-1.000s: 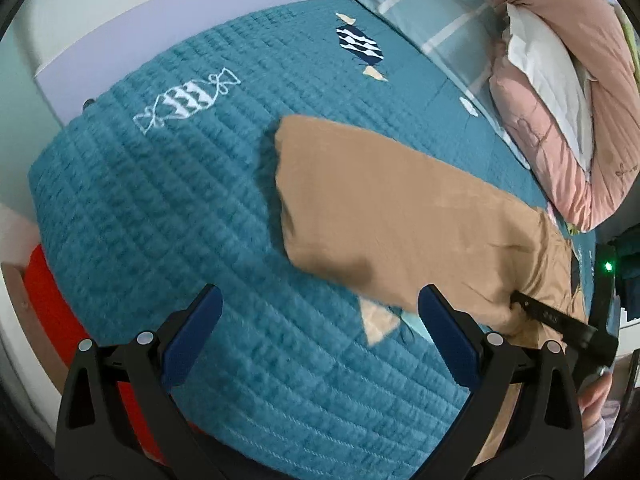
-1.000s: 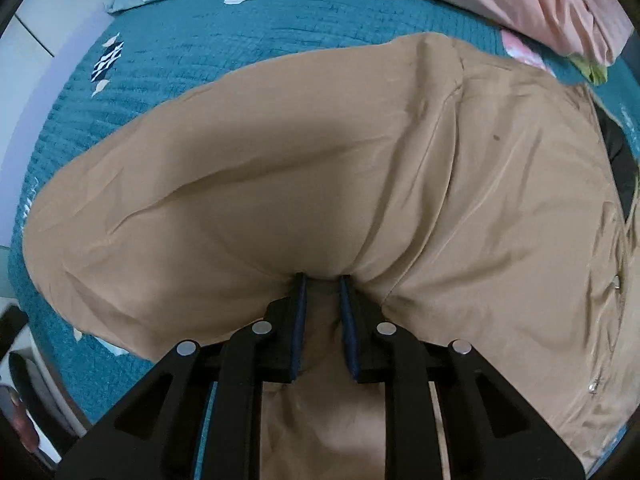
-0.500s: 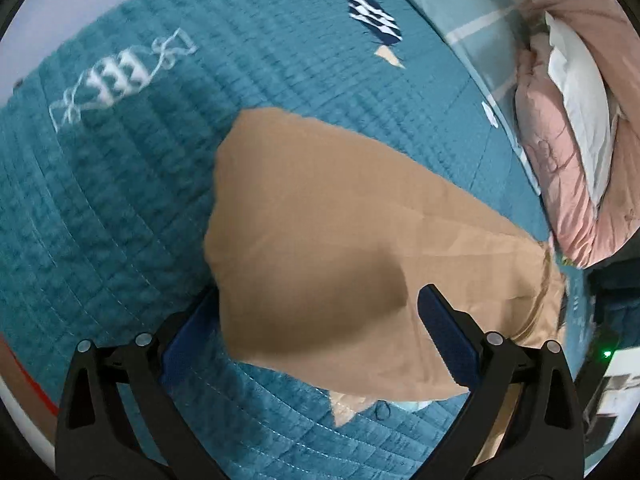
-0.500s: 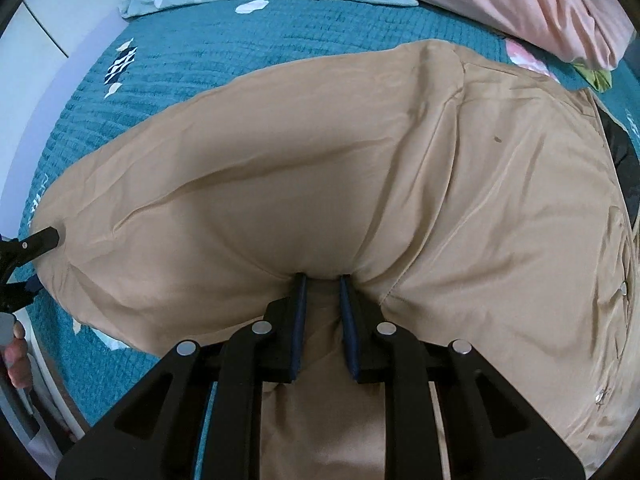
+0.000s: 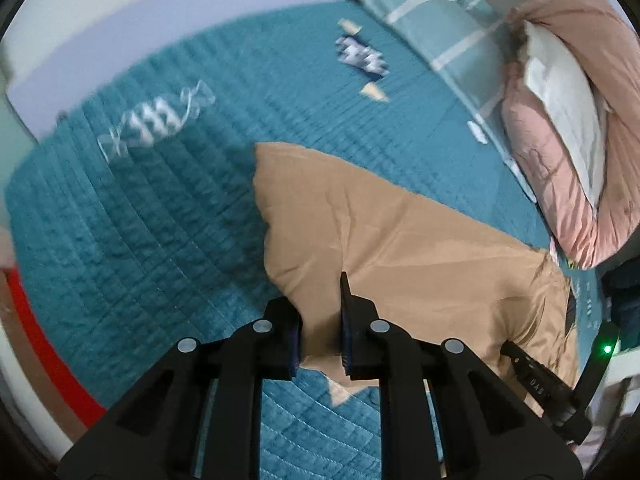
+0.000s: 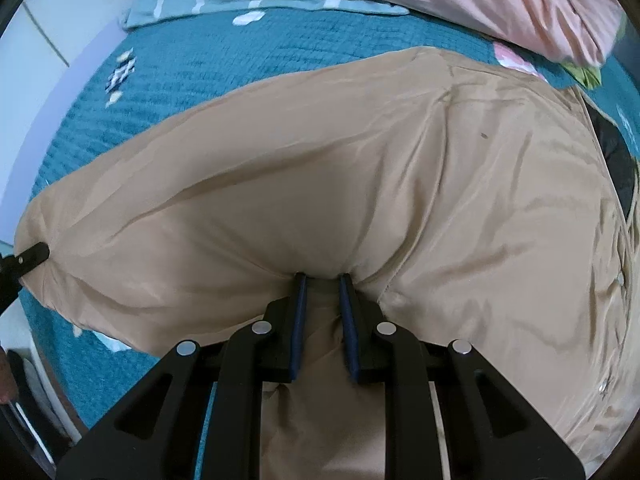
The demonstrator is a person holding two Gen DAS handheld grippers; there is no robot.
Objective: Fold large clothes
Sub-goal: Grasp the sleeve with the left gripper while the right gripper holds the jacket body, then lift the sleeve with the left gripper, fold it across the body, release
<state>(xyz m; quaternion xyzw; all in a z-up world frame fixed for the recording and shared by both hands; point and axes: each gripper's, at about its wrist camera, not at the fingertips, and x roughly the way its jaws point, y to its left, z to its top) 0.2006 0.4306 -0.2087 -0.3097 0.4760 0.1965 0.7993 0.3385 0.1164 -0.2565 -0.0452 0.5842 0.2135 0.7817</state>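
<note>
A large tan garment (image 5: 400,240) lies spread on the teal quilted bed; it fills most of the right wrist view (image 6: 360,200). My left gripper (image 5: 320,312) is shut on the garment's near left edge, with fabric pinched between its blue pads. My right gripper (image 6: 322,284) is shut on a gathered fold of the garment at its near edge. The right gripper's black body shows in the left wrist view (image 5: 540,384) at the lower right. The left gripper's tip shows at the left edge of the right wrist view (image 6: 32,254).
The teal quilt (image 5: 160,220) covers the bed and carries candy-shaped prints. A pink duvet with a white pillow (image 5: 560,120) and a light striped pillow (image 5: 432,24) lie at the bed's far right. A red strip (image 5: 36,340) runs along the bed's left edge.
My left gripper has closed from wide open onto the garment's left edge. The right gripper has kept its hold on the fold.
</note>
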